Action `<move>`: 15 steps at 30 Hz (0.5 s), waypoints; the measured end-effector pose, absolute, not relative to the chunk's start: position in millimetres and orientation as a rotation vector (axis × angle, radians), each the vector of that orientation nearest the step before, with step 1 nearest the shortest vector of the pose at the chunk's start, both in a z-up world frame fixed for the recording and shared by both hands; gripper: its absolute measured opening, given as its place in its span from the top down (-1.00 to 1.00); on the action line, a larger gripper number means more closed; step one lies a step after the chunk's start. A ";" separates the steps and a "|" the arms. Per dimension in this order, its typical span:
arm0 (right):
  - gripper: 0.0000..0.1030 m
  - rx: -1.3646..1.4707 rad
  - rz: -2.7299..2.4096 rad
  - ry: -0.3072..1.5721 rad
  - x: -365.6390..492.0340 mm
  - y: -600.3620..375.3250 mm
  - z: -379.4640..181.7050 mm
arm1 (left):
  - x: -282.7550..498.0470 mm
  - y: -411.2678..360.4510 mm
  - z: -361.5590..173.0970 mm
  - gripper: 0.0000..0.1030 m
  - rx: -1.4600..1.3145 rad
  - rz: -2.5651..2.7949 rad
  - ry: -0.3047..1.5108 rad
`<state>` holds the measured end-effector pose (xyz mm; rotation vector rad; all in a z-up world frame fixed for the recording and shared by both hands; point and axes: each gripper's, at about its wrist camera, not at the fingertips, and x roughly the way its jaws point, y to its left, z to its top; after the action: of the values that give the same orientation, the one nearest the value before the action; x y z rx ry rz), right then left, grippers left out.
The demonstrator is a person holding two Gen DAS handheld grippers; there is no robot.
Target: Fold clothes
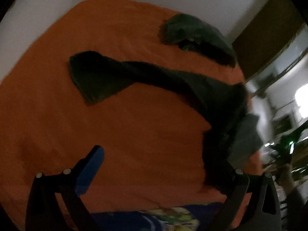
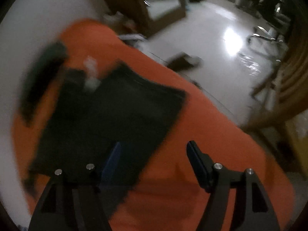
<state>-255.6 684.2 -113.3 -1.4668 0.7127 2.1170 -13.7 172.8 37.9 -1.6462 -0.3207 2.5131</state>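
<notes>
Dark green cloth garment (image 2: 107,119) is lying half-folded on orange bed sheet (image 2: 211,154); I'm holding both fingers wide, empty. Next: regrasping an edge.

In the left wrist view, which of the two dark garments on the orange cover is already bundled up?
The far dark green garment, a compact heap near the cover's back edge. The nearer black garment is stretched out in a long twisted strip across the orange cover.

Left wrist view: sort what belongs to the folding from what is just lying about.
Job:
dark garment
green garment
orange sheet
left tongs

Lying about:
printed cloth
plant
wooden cabinet
</notes>
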 end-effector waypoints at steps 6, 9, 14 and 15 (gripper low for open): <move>-0.36 -1.333 2.155 0.866 -252.1 694.1 -151.1 | -16.0 191.4 10.5 -0.98 -1.636 2.529 -0.118; -0.09 -1.287 2.140 0.964 -263.4 700.0 -177.0 | -11.9 191.6 -2.3 -0.98 -1.670 2.509 -0.102; 0.92 -1.198 2.235 0.642 -274.6 672.3 -164.2 | -4.3 187.4 -14.2 -0.98 -1.733 2.477 -0.120; 0.93 -1.156 2.275 0.483 -279.3 652.7 -148.1 | -2.4 187.3 -13.3 -0.98 -1.737 2.487 -0.100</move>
<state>-279.3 652.7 -148.1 -1.1565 0.4831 2.2754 -2.4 187.3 -13.3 -1.7374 -0.0995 2.4867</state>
